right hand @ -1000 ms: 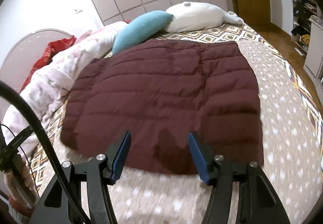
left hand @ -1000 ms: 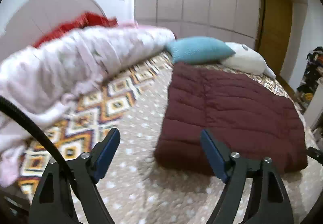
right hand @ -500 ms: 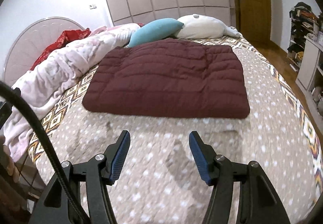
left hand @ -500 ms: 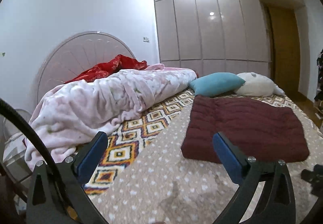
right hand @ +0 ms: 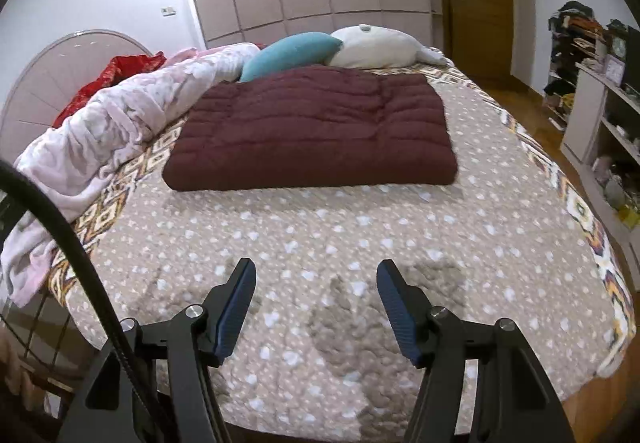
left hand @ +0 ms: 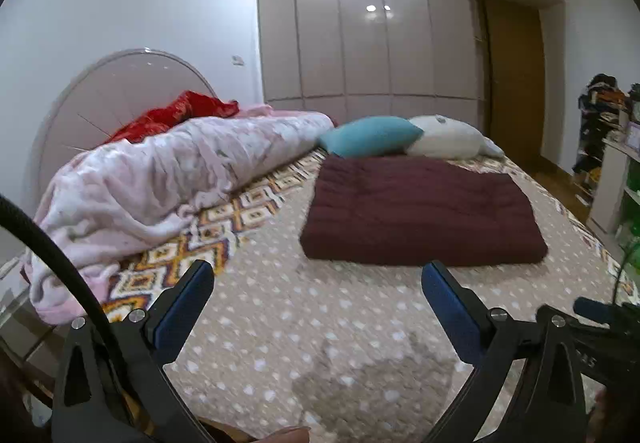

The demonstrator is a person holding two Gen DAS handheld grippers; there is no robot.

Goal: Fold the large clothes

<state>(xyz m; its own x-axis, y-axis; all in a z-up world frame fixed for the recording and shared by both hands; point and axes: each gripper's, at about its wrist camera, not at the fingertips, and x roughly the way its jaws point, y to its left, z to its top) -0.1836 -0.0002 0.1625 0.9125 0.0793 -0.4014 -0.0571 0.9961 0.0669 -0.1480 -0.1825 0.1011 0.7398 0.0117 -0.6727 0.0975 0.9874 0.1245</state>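
Both grippers hang over the near end of the bed with nothing between their blue pads: the left gripper (left hand: 316, 283) spread wide apart, the right gripper (right hand: 316, 279) narrower with its jaws opening. Farther off, the folded dark maroon quilted down jacket (right hand: 312, 131) lies flat on the beige spotted bedspread (right hand: 360, 243), just before a teal pillow (right hand: 288, 53) and beside a rumpled pink blanket (left hand: 172, 171) on its left.
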